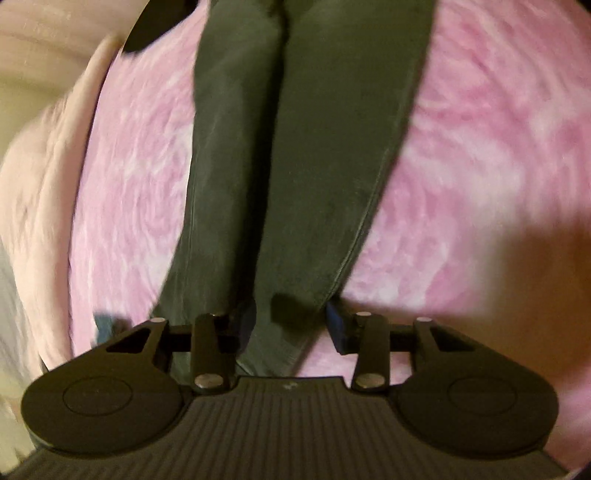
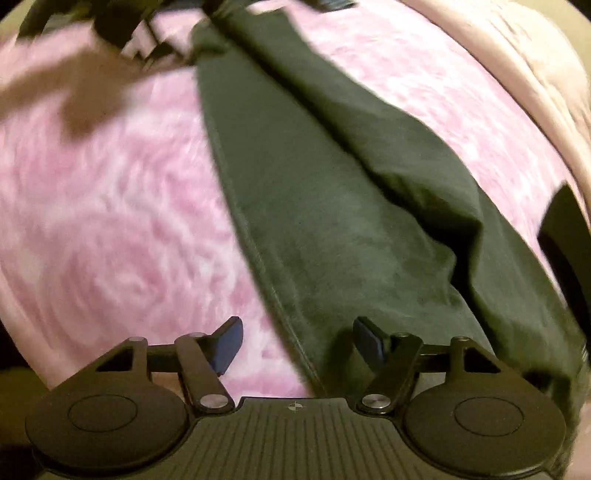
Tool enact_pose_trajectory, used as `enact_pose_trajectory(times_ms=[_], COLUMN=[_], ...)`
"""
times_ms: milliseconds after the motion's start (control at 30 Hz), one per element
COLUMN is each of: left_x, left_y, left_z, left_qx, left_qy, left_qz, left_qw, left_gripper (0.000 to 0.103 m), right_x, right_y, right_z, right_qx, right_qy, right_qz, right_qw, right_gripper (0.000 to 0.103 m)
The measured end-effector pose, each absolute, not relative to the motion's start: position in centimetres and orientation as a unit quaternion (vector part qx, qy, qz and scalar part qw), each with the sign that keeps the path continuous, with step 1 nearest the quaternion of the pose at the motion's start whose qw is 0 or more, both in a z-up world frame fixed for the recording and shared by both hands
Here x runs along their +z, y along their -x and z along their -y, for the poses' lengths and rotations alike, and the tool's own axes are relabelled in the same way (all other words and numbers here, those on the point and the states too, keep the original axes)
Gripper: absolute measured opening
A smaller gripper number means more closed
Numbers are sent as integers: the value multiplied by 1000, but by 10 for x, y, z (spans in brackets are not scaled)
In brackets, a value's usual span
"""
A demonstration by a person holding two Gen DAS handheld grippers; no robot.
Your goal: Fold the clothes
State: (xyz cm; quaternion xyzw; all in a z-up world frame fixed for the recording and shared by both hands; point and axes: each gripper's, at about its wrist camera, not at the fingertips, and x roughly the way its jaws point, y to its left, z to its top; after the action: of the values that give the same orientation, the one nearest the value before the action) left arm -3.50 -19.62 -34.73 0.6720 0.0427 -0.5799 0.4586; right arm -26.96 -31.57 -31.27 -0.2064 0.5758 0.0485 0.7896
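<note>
Dark green trousers [image 1: 295,155] lie stretched out on a pink and white fluffy blanket [image 1: 133,177]. My left gripper [image 1: 291,321] is open, its blue-padded fingers [image 1: 338,325] on either side of the near end of the trousers, close above the cloth. In the right wrist view the trousers [image 2: 332,206] run from the near right to the far left. My right gripper [image 2: 297,341] is open, with the trousers' seamed edge between its fingers [image 2: 369,341]. The left gripper [image 2: 122,33] shows blurred at the far end.
A pale pink quilt [image 1: 40,192] borders the blanket on the left, and shows at the right in the right wrist view [image 2: 524,70]. A dark flat object [image 2: 565,243] lies at the right edge. A shadow [image 1: 535,273] falls on the blanket.
</note>
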Motion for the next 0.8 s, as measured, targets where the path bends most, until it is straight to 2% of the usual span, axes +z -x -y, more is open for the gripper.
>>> enact_pose_trajectory(times_ms=[33, 133, 167, 200, 233, 267, 300, 433, 533, 633, 700, 800], left_x=[-348, -338, -331, -320, -307, -295, -282, -233, -215, -224, -224, -222], left_y=[33, 30, 29, 31, 33, 35, 38, 65, 92, 123, 117, 104], left_z=[196, 192, 191, 186, 181, 175, 170, 120, 73, 38, 36, 37], left_qx=[-579, -577, -576, -575, -574, -573, -571, -558, -545, -538, -530, -516], left_qy=[-673, -659, -650, -644, -639, -634, -628, -620, -619, -616, -608, -594], left_qz=[-43, -56, -63, -68, -72, -75, -79, -122, -186, -250, -273, -304], left_qw=[458, 480, 491, 500, 507, 515, 522, 537, 534, 517, 525, 538], left_gripper=[5, 2, 2, 2, 2, 2, 2, 2, 2, 2, 3, 10], right_x=[-317, -319, -320, -321, -321, -321, -316, -283, -259, -269, -284, -285], right_y=[270, 270, 270, 270, 269, 269, 268, 275, 293, 303, 303, 300], right_z=[315, 318, 319, 320, 321, 320, 321, 313, 293, 280, 278, 281], right_qx=[51, 69, 74, 80, 84, 84, 87, 105, 143, 174, 182, 187], right_qy=[221, 247, 256, 264, 274, 283, 280, 254, 239, 236, 238, 249], right_qz=[-574, -566, -563, -560, -558, -560, -559, -551, -545, -558, -575, -581], right_qw=[787, 784, 782, 781, 779, 774, 776, 788, 791, 776, 761, 752], right_gripper=[70, 70, 66, 48, 33, 10, 4, 2, 2, 2, 2, 3])
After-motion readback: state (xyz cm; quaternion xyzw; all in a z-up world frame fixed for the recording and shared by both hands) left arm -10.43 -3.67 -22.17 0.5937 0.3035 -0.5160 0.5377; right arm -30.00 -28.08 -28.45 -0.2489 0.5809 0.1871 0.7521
